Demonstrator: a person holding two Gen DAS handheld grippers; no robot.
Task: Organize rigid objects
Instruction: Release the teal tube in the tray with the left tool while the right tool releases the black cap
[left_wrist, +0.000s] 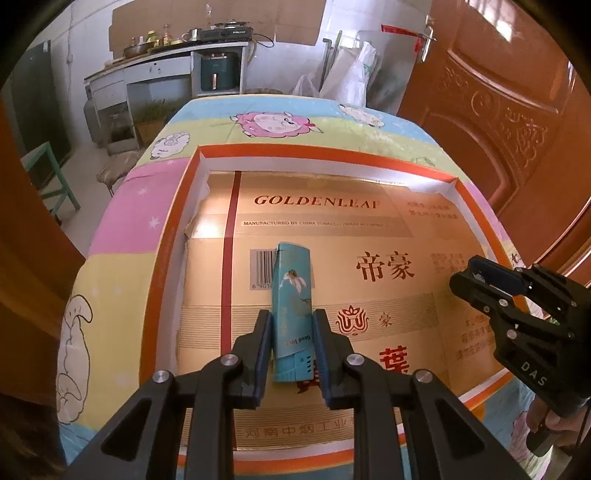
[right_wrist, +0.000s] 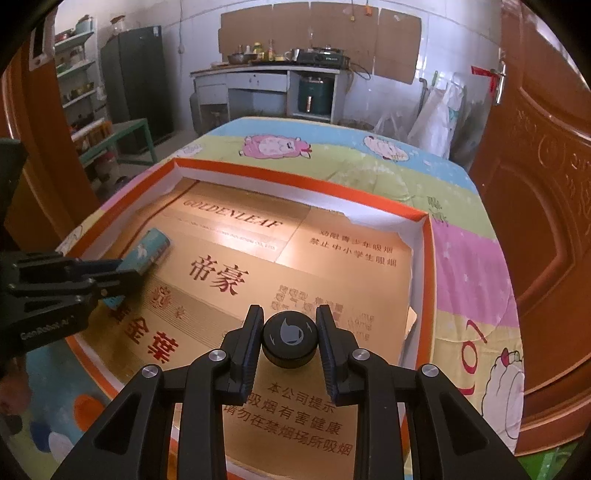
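Note:
My left gripper (left_wrist: 291, 319) is shut on a teal lighter (left_wrist: 291, 295) printed with a bird, held lengthwise over the gold cardboard floor of an orange-rimmed shallow box (left_wrist: 173, 236). In the right wrist view the same lighter (right_wrist: 149, 251) sticks out of the left gripper (right_wrist: 122, 269) at the left. My right gripper (right_wrist: 290, 317) is shut on a round black knurled cap (right_wrist: 289, 339) with a grey drop logo, above the box's gold liner (right_wrist: 332, 258). The right gripper (left_wrist: 476, 273) appears at the right edge of the left wrist view, over the box.
The box lies on a table covered with a pastel cartoon-sheep cloth (left_wrist: 266, 122). An orange wooden door (left_wrist: 498, 92) stands close on the right. Behind are a kitchen counter (left_wrist: 166, 62) with pots, a green stool (left_wrist: 48, 173) and a dark fridge (right_wrist: 136, 85).

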